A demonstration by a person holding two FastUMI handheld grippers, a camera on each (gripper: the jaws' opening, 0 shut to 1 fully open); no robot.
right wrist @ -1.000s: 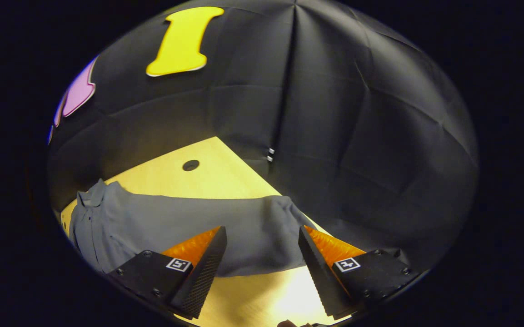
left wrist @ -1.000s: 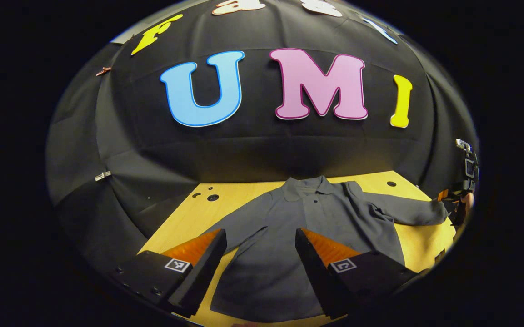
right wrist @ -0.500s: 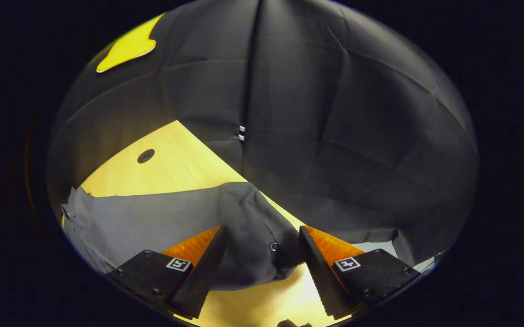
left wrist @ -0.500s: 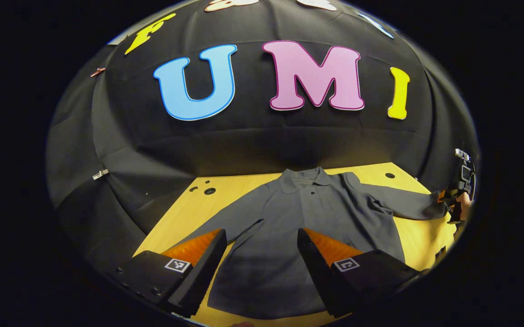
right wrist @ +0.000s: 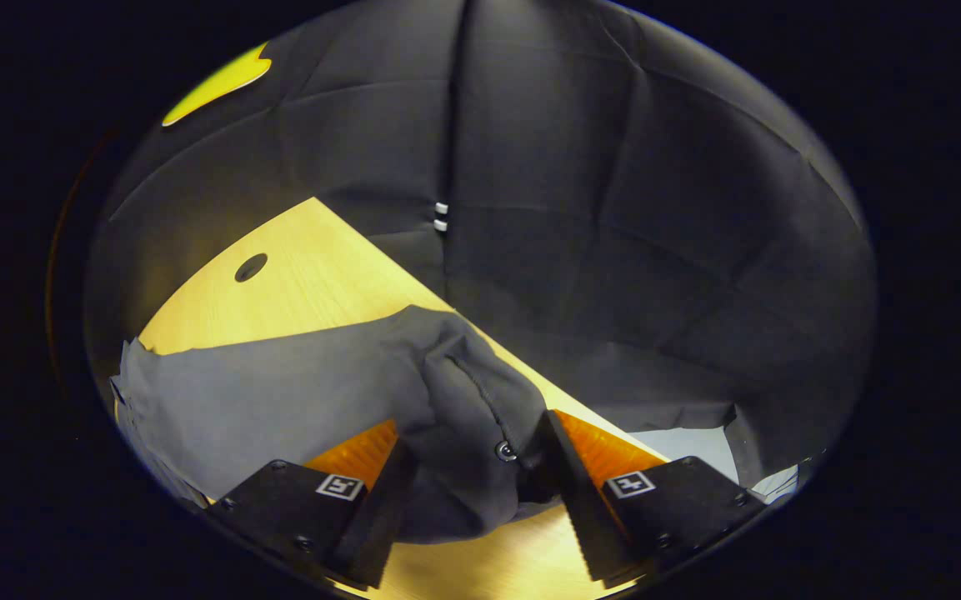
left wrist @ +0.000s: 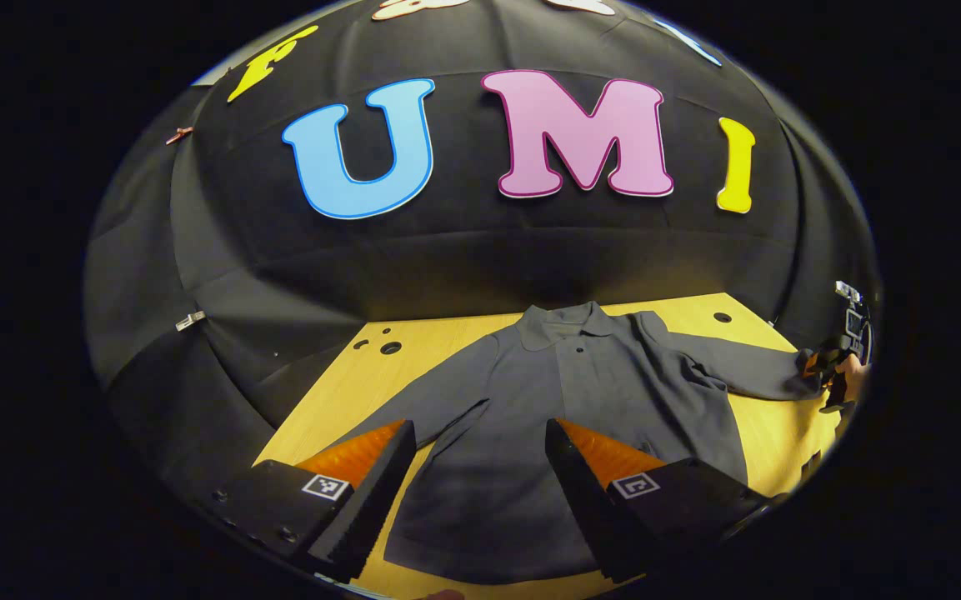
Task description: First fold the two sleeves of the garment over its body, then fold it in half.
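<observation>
A grey long-sleeved shirt [left wrist: 580,392] lies flat on the wooden table [left wrist: 338,400], collar toward the far wall and both sleeves spread out. My left gripper [left wrist: 476,429] is open above the shirt's lower body, with no cloth between its fingers. The far sleeve [left wrist: 747,375] runs out to my right gripper [left wrist: 832,377] at the table's edge. In the right gripper view the bunched cuff [right wrist: 455,392], with a small button [right wrist: 503,451], lies between the fingers of my right gripper [right wrist: 473,433]. That gripper is still wide open, and cloth touches both fingers.
The table has round holes near its far corners [left wrist: 390,347] [right wrist: 251,267]. Its edge [right wrist: 530,375] runs diagonally just beyond the cuff, with the black booth cloth behind it. A pale patch of floor [right wrist: 688,442] shows past the edge.
My right gripper moved onto the sleeve end, and its fingers have narrowed a little around the cuff, which is now bunched. My left gripper barely shifted.
</observation>
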